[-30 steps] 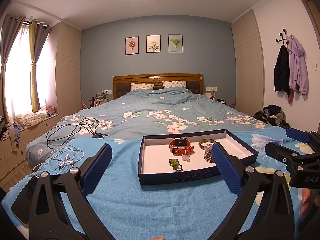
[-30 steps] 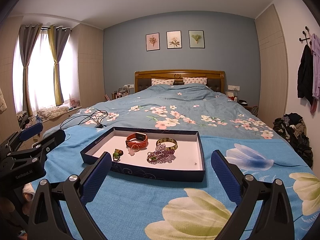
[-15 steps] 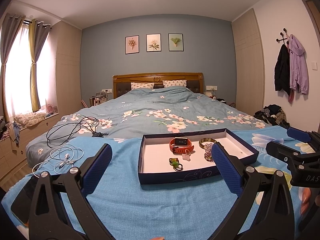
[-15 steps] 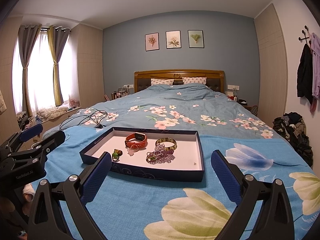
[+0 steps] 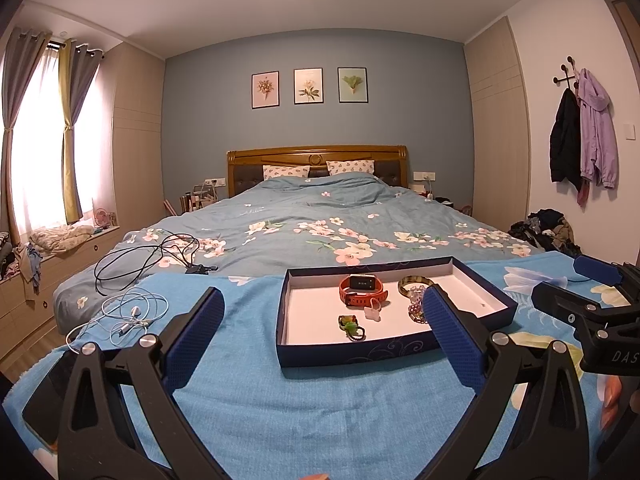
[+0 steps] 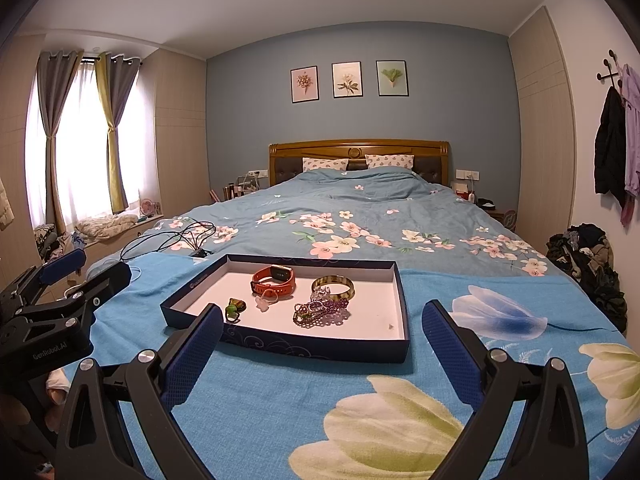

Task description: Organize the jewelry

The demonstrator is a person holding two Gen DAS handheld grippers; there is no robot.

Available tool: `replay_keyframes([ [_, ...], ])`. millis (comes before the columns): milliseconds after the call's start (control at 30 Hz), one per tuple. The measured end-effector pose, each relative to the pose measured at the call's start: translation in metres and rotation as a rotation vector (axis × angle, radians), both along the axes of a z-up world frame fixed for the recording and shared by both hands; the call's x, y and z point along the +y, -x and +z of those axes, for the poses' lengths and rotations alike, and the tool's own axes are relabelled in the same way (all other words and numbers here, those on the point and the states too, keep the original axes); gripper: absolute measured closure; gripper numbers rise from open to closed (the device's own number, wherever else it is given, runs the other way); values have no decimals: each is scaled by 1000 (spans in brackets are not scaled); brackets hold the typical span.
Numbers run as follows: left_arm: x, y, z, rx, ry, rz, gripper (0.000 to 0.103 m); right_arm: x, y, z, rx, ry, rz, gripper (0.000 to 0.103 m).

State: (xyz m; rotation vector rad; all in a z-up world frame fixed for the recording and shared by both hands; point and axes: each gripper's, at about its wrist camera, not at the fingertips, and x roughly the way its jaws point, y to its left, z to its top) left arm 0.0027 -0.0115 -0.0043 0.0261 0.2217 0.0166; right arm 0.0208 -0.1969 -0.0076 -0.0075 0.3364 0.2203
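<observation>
Left wrist view: the left tongs (image 5: 322, 330) are spread wide and hold nothing, hovering over the blue blanket (image 5: 320, 408) near the front edge of a dark blue tray (image 5: 360, 350). The right tongs (image 6: 322, 334), seen in the right wrist view, are equally wide and hold nothing, also short of the tray. Inside the tray, on its white floor, lie an orange smartwatch (image 6: 274, 281), a gold bangle (image 6: 333, 285) just beside it, a tangle of purple beaded chains (image 6: 320, 310) touching the bangle, a small green ring (image 6: 234, 307) and a pale clip (image 6: 264, 302). White earphones (image 5: 128, 314) and black cables (image 5: 148, 254) lie on the bed well apart from the tray.
</observation>
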Motion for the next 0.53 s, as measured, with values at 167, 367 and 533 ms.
replay_keyframes([
  [167,-1,2,2,-20,-10,10,5,0,-1,0,3,2,-1,7],
  [367,-1,-1,-1,13,-15,4,5,-6,-4,-3,26,27,-10,7],
  [533,10,-14,-6,95,-9,-3,5,-43,-46,-24,266,96,-33,7],
])
